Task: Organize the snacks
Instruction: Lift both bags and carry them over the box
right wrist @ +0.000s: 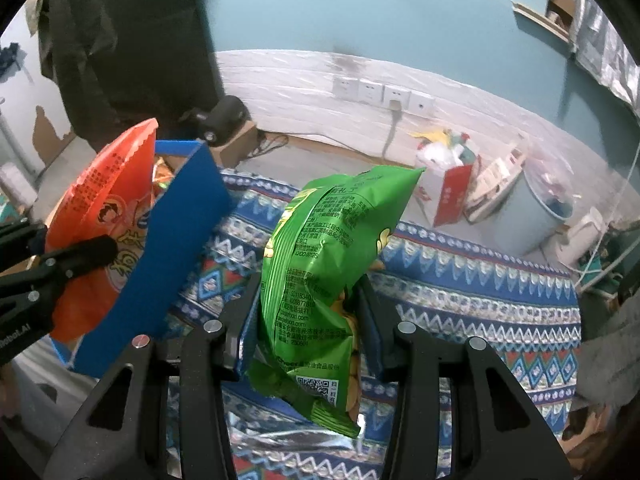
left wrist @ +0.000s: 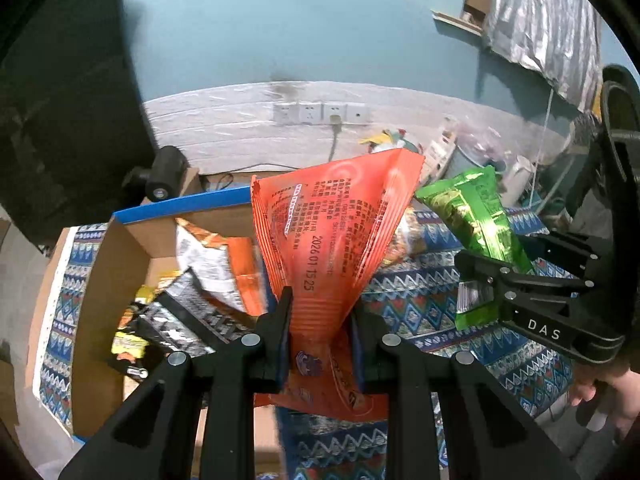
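The left gripper (left wrist: 322, 312) is clamped on an orange bag (left wrist: 332, 232), held upright beside the box (left wrist: 120, 264); the box sits on a patterned cloth (left wrist: 432, 300) with other snacks (left wrist: 192, 292) inside. The right gripper (right wrist: 308, 300) is clamped on a green bag (right wrist: 320, 264), raised above the cloth.

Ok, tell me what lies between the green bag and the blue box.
Only bare patterned cloth between green bag and blue box, seen in the right wrist view.

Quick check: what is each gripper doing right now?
Left gripper: shut on the orange snack bag.
Right gripper: shut on the green snack bag.
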The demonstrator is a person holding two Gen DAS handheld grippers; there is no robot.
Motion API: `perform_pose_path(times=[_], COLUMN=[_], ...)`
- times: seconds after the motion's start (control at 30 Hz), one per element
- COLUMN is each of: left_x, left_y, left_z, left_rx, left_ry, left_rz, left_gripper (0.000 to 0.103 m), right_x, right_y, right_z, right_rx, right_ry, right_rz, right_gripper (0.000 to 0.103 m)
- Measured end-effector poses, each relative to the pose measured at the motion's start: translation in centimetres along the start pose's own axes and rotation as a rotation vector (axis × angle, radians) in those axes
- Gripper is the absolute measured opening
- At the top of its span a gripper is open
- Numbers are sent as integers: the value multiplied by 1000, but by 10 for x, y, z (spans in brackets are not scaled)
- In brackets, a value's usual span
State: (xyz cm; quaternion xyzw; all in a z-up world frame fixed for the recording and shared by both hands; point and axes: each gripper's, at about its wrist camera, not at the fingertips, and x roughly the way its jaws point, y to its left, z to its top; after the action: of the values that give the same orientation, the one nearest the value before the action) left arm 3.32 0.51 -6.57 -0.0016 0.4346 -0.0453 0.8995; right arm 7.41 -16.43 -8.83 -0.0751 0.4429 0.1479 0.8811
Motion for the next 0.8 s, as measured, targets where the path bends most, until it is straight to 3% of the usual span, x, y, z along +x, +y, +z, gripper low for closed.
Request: perform_pose_path(times=[0.8], left_x=[-21], left_y=[126], left_z=[-20], left_rx=[-216], left_ry=[-21], left_rz=[128], left_gripper=[24], right_x=[28], right_y=[110], right_z=[44], right_rx=[-119], right_ry=[-14], right_rz=[112], right_gripper=[43])
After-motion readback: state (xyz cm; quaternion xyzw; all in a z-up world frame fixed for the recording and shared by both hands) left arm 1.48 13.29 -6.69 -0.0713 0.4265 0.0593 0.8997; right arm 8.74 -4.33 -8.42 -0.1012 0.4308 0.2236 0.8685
